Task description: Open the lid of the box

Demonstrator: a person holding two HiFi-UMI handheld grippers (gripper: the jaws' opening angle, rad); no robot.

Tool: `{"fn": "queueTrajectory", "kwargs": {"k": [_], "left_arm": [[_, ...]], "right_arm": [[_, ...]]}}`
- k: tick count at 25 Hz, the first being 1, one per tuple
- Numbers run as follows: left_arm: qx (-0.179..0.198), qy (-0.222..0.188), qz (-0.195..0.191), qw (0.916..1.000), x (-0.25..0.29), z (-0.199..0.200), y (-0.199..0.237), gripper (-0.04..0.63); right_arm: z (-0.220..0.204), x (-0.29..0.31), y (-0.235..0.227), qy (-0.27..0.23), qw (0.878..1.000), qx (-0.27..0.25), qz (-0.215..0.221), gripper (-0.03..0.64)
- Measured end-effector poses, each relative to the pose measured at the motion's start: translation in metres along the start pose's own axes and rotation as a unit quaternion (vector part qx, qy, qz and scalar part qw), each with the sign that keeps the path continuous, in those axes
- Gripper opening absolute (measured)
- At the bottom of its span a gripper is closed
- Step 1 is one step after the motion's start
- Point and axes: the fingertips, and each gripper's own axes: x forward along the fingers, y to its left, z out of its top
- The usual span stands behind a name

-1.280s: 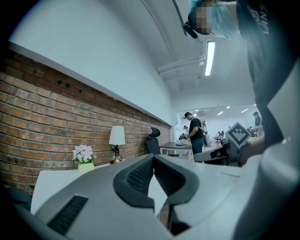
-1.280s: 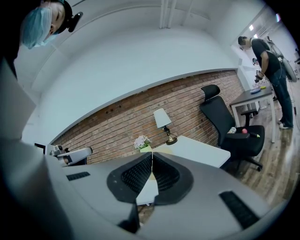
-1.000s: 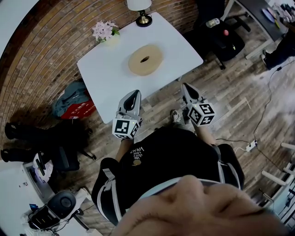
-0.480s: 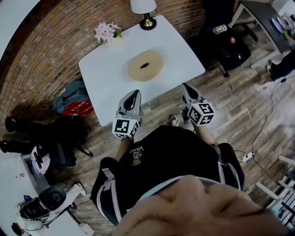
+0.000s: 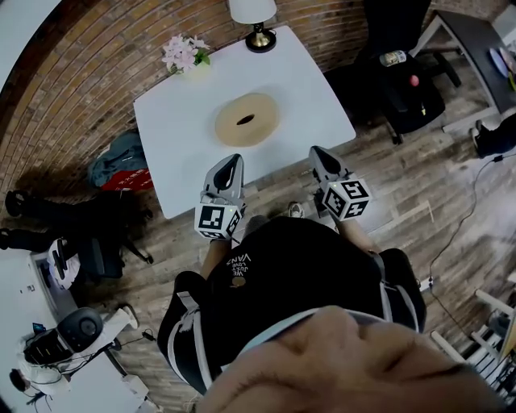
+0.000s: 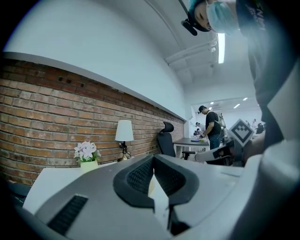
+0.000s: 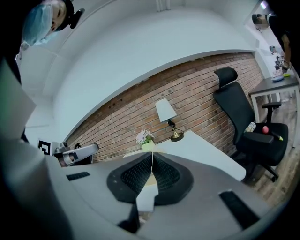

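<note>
A round tan box (image 5: 246, 119) with a dark hole in the middle of its lid lies flat near the centre of the white table (image 5: 181, 157). My left gripper (image 5: 231, 161) is shut and empty, its tip just over the table's near edge. Level with it, my right gripper (image 5: 316, 152) hangs beside the table's near right corner, also shut and empty. Both stay well short of the box. In the left gripper view the jaws (image 6: 152, 165) meet with nothing between them. The right gripper view shows its jaws (image 7: 152, 164) pressed together likewise.
A pot of pink flowers (image 5: 182, 53) and a lamp (image 5: 256, 20) stand at the table's far edge by the brick wall. A black office chair (image 5: 403, 73) stands to the right. A red and grey bag (image 5: 121, 169) lies on the floor left of the table.
Both grippers have crept slightly forward toward the table and remain shut. The view has shifted a little, so the table and box sit further left in the frame.
</note>
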Motion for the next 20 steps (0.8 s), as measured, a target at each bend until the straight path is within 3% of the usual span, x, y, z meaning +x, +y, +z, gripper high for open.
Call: {"fn": "queueTrajectory", "kwargs": {"k": [8,20], "left_arm": [[-0.001,0.010,-0.016,0.9998,0.021,-0.007,0.011,0.011],[0.033,0.043,-0.111,0.9923,0.066,-0.019,0.049,0.011]], "right_arm": [[-0.003,0.020,-0.006,0.001,1.000,0.005,-0.003,0.005],[-0.015,0.054,-0.007,-0.009,0.998,0.020,-0.064,0.005]]}}
